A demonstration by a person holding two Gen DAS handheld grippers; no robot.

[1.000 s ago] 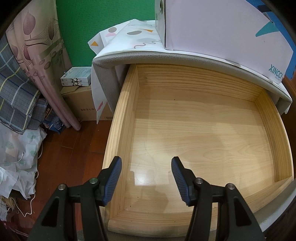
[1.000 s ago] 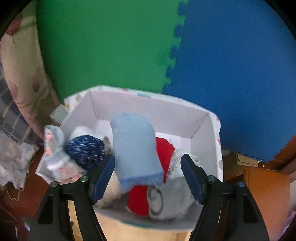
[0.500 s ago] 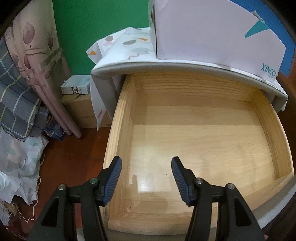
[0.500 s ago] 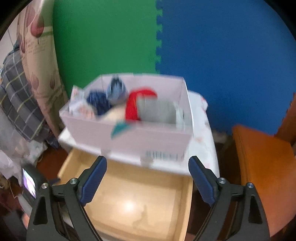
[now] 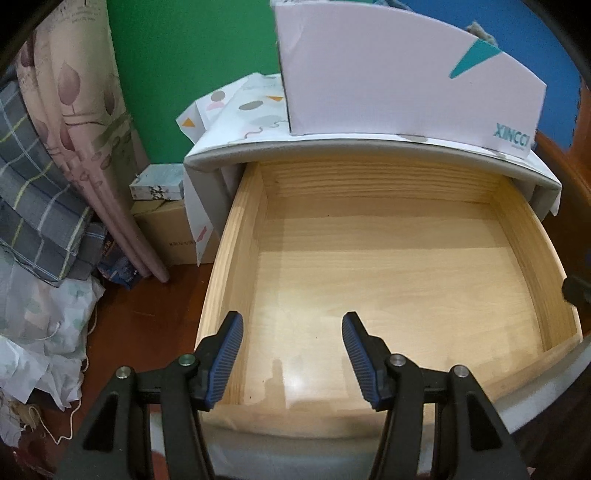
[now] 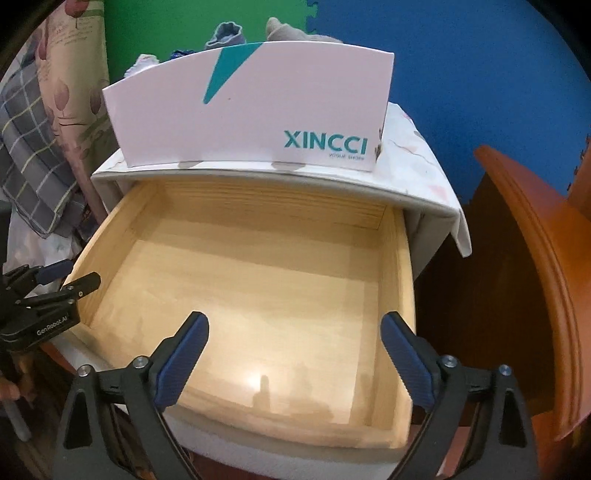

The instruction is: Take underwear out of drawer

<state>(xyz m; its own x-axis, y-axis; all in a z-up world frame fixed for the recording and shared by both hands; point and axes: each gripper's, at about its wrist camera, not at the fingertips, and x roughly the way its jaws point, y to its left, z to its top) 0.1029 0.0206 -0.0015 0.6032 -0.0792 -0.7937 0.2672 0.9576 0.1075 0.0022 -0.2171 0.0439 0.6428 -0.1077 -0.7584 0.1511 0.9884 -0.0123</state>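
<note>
Both my fingers (image 6: pixel 293 363) are hanging spread and empty, the right pair just having opened wider, over a bare drawer (image 6: pixel 397 295), while the underwear (image 6: pixel 227 33) is sitting in the white box (image 6: pixel 251 110) at twelve o'clock, seemingly done.

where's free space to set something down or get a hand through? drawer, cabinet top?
Drawer floor is bare wall to wall; both open grippers, left and right, hover over its front. Cabinet top: a strip right of the white box. The box is crowded with rolled garments.
</note>
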